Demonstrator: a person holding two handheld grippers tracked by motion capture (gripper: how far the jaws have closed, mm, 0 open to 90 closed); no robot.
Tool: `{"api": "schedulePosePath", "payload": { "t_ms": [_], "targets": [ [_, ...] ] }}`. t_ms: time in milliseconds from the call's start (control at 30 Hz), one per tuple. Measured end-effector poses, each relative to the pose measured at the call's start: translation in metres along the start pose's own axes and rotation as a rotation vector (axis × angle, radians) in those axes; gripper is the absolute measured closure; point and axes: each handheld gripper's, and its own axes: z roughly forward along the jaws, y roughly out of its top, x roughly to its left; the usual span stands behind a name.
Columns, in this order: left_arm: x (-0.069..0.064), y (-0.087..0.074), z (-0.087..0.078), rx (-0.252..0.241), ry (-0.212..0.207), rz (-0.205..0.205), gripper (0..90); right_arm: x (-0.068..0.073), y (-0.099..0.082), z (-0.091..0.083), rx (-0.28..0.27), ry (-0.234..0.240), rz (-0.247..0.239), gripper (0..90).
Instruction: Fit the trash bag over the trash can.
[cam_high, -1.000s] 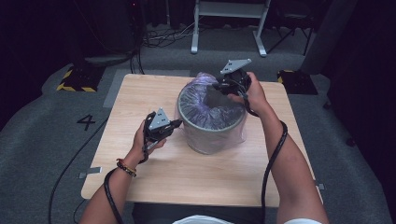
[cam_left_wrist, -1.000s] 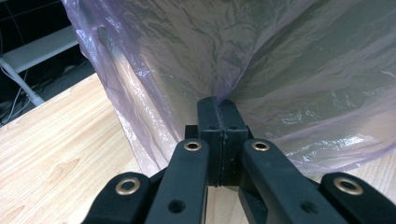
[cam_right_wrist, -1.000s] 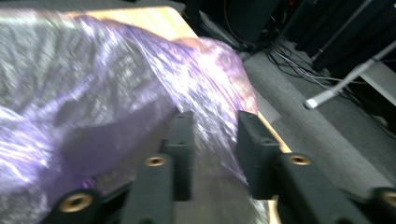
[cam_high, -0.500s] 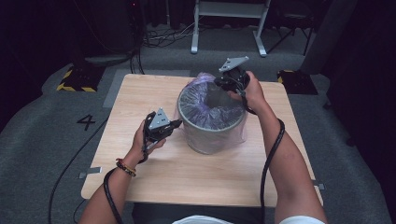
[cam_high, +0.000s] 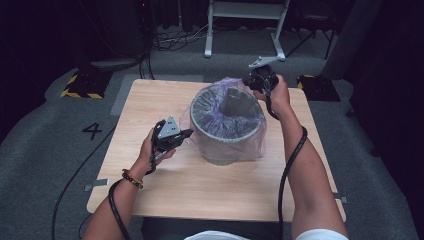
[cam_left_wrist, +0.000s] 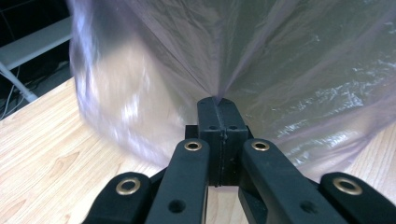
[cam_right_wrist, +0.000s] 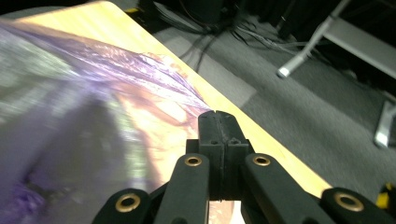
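The left tongs (cam_high: 186, 134) are in the person's left hand (cam_high: 152, 150), toward the left side of the tabletop (cam_high: 150, 100), about halfway between its near and far edges. They are clenched on a pinch of the thin purple bag (cam_high: 256, 142). In the left gripper view the bag (cam_left_wrist: 289, 79) runs in tight folds right down into the closed tips of the left tongs (cam_left_wrist: 218, 101).

The bin (cam_high: 226, 131) stands upright in the middle of the tabletop, a little nearer the far edge. The bag lines it, folds over its rim and hangs loose down the outside.

The right tongs (cam_high: 248, 80) are in the right hand (cam_high: 276, 94), at the far right side of the bin's rim, close to the tabletop's far edge. Their jaws have just been closing, and now they are clenched on the bag's edge. In the right gripper view the purple bag (cam_right_wrist: 140, 70) bunches into the tips of the right tongs (cam_right_wrist: 218, 114), though that picture is blurry.
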Motion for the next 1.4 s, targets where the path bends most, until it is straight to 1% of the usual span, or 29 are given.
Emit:
{"api": "schedulePosePath", "payload": {
  "t_ms": [67,100,200,267,300,367,400,467,533,567,600,633,667,733,767,800,867,900,933,967,1000,1067,1133,1167,1200,1233,1267,1333,1400],
  "targets": [
    [0.001,-0.001,-0.001,-0.001,0.0,-0.002,90.0,-0.008,-0.008,0.001,0.007,0.003,0.033,90.0],
    [0.001,-0.002,-0.002,-0.001,-0.003,-0.002,90.0,-0.01,-0.012,0.002,0.009,0.004,0.038,89.9],
    [0.002,-0.003,-0.005,0.002,0.003,0.003,90.0,-0.016,-0.025,0.005,0.032,-0.006,0.056,89.9],
    [0.003,-0.004,-0.007,-0.004,0.004,-0.003,90.0,-0.018,-0.036,0.006,0.039,0.006,0.066,89.8],
    [0.005,-0.006,-0.009,-0.008,0.004,-0.012,90.0,-0.018,-0.039,0.007,0.043,0.008,0.069,89.8],
    [0.007,-0.008,-0.011,-0.006,0.017,-0.013,90.0,-0.018,-0.045,0.007,0.047,0.014,0.077,89.8],
    [0.007,-0.008,-0.013,-0.001,0.021,-0.012,90.0,-0.018,-0.05,0.006,0.046,0.012,0.08,89.8],
    [0.008,-0.01,-0.015,0.003,0.036,-0.014,90.0,-0.017,-0.057,0.005,0.038,0.025,0.094,89.8],
    [0.009,-0.011,-0.017,0.009,0.046,-0.013,90.0,-0.015,-0.065,0.004,0.034,0.032,0.096,89.8],
    [0.009,-0.012,-0.017,0.011,0.064,-0.021,89.7,-0.015,-0.068,0.004,0.03,0.036,0.101,89.8],
    [0.011,-0.013,-0.018,0.01,0.066,-0.026,85.2,-0.014,-0.073,0.003,0.03,0.038,0.104,89.8],
    [0.012,-0.015,-0.019,0.003,0.074,-0.043,82.6,-0.013,-0.076,0.003,0.034,0.038,0.104,89.6],
    [0.013,-0.015,-0.02,0.005,0.088,-0.05,72.9,-0.012,-0.081,0.004,0.038,0.039,0.106,89.4],
    [0.014,-0.016,-0.023,-0.001,0.085,-0.056,66.2,-0.012,-0.09,0.005,0.043,0.038,0.121,87.1],
    [0.015,-0.017,-0.025,0.002,0.089,-0.062,60.4,-0.012,-0.092,0.004,0.043,0.038,0.126,85.7],
    [0.015,-0.017,-0.026,0.017,0.099,-0.064,50.8,-0.012,-0.096,0.003,0.034,0.039,0.127,83.8],
    [0.015,-0.019,-0.03,0.028,0.097,-0.059,41.9,-0.014,-0.1,-0.003,0.019,0.031,0.135,80.3],
    [0.014,-0.019,-0.031,0.041,0.092,-0.056,36.7,-0.015,-0.101,-0.007,0.003,0.033,0.148,74.9],
    [0.013,-0.02,-0.033,0.051,0.106,-0.06,31.9,-0.017,-0.101,-0.012,-0.016,0.027,0.157,70.1],
    [0.012,-0.021,-0.035,0.064,0.1,-0.062,25.1,-0.018,-0.102,-0.017,-0.039,0.026,0.167,67.0],
    [0.011,-0.022,-0.036,0.067,0.094,-0.062,22.0,-0.02,-0.101,-0.024,-0.067,0.038,0.178,60.6],
    [0.009,-0.024,-0.04,0.073,0.1,-0.065,19.1,-0.022,-0.099,-0.036,-0.105,0.057,0.183,51.5],
    [0.007,-0.027,-0.042,0.082,0.083,-0.086,16.9,-0.022,-0.094,-0.049,-0.146,0.066,0.192,45.5],
    [0.006,-0.03,-0.042,0.099,0.069,-0.095,16.3,-0.021,-0.091,-0.055,-0.165,0.078,0.188,42.7],
    [0.005,-0.033,-0.043,0.118,0.058,-0.094,16.4,-0.019,-0.086,-0.064,-0.199,0.098,0.186,39.4],
    [0.003,-0.038,-0.042,0.136,0.049,-0.1,16.3,-0.016,-0.082,-0.071,-0.217,0.107,0.183,36.0],
    [0.002,-0.04,-0.042,0.149,0.036,-0.105,16.2,-0.01,-0.074,-0.08,-0.239,0.119,0.155,30.2],
    [0.0,-0.044,-0.042,0.17,0.015,-0.112,16.1,-0.003,-0.067,-0.088,-0.258,0.146,0.129,29.1],
    [-0.003,-0.049,-0.04,0.195,0.004,-0.119,16.2,0.006,-0.058,-0.095,-0.274,0.175,0.108,27.2]
  ]
}}
